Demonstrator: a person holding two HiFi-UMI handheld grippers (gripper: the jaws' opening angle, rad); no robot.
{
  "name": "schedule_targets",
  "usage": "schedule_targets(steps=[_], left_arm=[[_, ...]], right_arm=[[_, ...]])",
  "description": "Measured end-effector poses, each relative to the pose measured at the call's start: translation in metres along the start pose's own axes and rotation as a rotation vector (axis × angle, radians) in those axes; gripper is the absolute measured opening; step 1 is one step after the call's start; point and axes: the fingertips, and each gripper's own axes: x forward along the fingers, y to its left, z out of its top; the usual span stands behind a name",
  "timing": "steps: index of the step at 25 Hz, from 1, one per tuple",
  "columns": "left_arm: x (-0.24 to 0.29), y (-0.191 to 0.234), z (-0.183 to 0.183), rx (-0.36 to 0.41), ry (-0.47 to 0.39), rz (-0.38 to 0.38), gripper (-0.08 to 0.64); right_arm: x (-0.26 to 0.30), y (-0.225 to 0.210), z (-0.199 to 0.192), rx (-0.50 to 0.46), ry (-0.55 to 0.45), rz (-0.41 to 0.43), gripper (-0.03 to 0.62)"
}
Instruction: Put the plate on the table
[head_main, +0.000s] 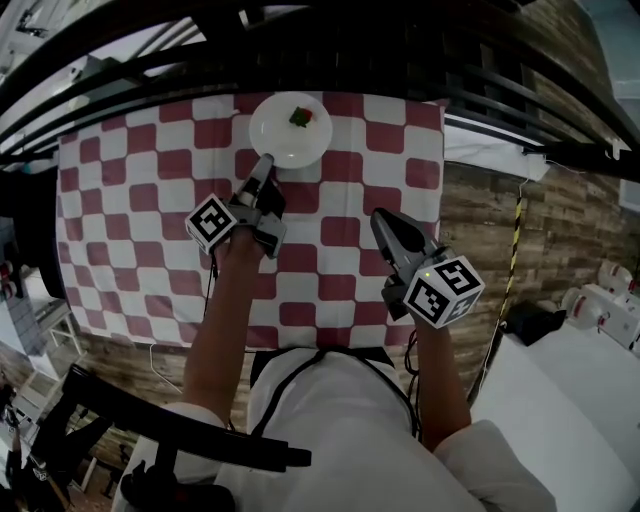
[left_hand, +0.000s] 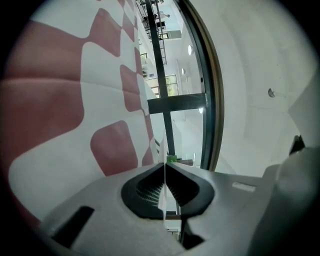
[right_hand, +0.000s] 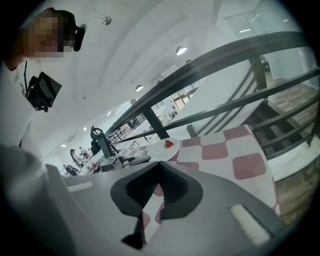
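A white plate (head_main: 290, 128) carrying a small red and green piece of food (head_main: 300, 118) sits at the far edge of the red-and-white checked table (head_main: 150, 180). My left gripper (head_main: 266, 161) reaches to the plate's near rim and is shut on it. In the left gripper view the rim shows as a thin white edge (left_hand: 164, 187) pinched between the pads, with my left gripper (left_hand: 164, 165) rolled sideways. I cannot tell whether the plate rests on the cloth or hangs just over it. My right gripper (head_main: 379, 216) hovers over the table's right side, shut and empty (right_hand: 159, 164), with the plate (right_hand: 167, 148) far ahead.
A black railing (head_main: 400, 50) runs just behind the table's far edge. Wood flooring (head_main: 480, 220) lies past the table's right edge, and a yellow-and-black striped cable (head_main: 517, 240) hangs there. A dark chair frame (head_main: 150, 420) sits near my left side.
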Motion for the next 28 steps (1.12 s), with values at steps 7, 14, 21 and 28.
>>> schedule_targets(steps=[7, 14, 21, 28], left_arm=[[0.012, 0.007, 0.003, 0.001, -0.009, 0.027, 0.015], [0.006, 0.026, 0.01, 0.024, -0.024, 0.139, 0.015], [0.004, 0.031, 0.009, 0.008, -0.036, 0.188, 0.014], [0.002, 0.041, 0.01, -0.003, -0.045, 0.282, 0.018]], right_arm=[[-0.004, -0.014, 0.001, 0.012, -0.001, -0.015, 0.008], [0.001, -0.014, 0.005, 0.019, -0.003, -0.011, 0.008], [0.004, -0.013, 0.009, 0.02, -0.006, -0.002, 0.008], [0.004, -0.012, 0.011, 0.019, -0.008, 0.001, 0.008]])
